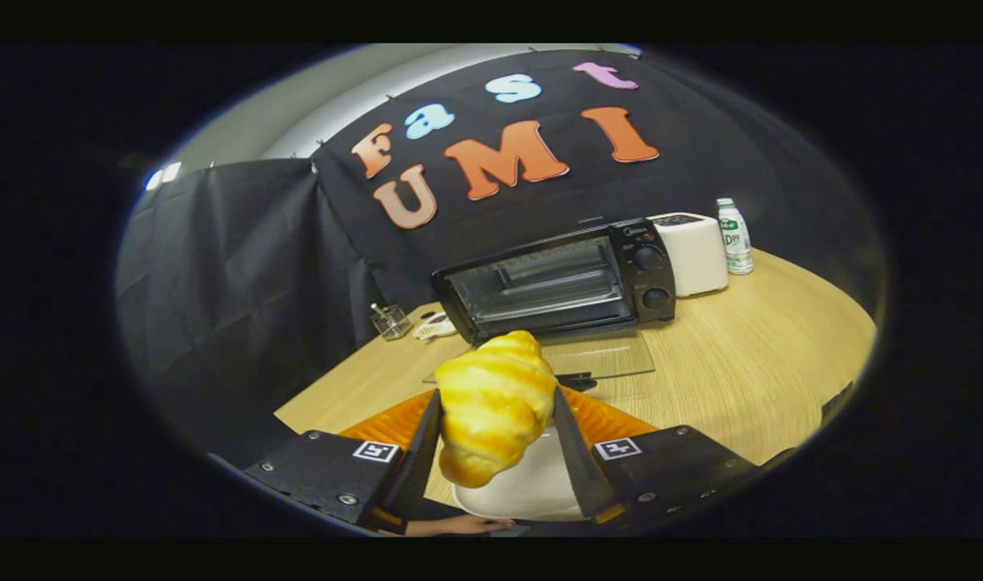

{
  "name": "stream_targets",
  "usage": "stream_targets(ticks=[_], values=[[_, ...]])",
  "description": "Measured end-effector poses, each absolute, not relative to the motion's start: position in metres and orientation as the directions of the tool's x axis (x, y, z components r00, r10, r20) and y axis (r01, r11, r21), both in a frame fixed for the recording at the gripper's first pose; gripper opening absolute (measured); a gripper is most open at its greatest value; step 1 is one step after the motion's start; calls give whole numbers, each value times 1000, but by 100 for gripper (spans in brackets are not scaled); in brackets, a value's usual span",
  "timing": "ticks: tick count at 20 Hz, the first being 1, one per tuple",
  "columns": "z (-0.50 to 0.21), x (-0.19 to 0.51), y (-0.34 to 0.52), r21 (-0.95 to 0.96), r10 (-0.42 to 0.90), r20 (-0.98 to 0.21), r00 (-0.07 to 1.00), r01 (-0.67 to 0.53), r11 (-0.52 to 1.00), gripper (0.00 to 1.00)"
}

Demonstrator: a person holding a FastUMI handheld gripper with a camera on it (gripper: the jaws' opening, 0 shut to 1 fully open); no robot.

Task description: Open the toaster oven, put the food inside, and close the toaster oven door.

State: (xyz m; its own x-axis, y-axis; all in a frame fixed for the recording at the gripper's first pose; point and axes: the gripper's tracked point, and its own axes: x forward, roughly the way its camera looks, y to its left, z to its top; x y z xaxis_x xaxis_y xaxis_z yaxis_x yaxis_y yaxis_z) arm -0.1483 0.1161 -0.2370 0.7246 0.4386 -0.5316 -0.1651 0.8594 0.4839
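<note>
A golden croissant (491, 407) hangs between my two fingers, with my gripper (495, 403) shut on it, both fingers pressing its sides. It is lifted above a white plate (532, 492) that lies on an orange mat (612, 420). Beyond the fingers stands the black toaster oven (556, 278) on the wooden table (750, 363). Its glass door (604, 355) is folded down flat toward me and the rack inside shows. The door's dark handle sits just past the croissant.
A white toaster (695, 252) and a small bottle (734, 236) stand to the right of the oven. A small glass jar (391, 320) and a wrapper lie to its left. A hand (459, 526) rests below the plate near the table's front edge.
</note>
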Motion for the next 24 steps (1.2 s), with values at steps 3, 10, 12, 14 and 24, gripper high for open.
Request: stream_targets(ticks=[3,10,12,14,24], values=[[-229,-116,120,577,474,-480,738,-142,804,73],[-238,-40,139,712,517,-438,735,-68,699,73],[-247,-24,146,709,519,-448,728,-64,702,73],[-267,-15,154,679,504,-488,712,-52,732,73],[-298,47,164,615,438,-513,738,-40,788,73]])
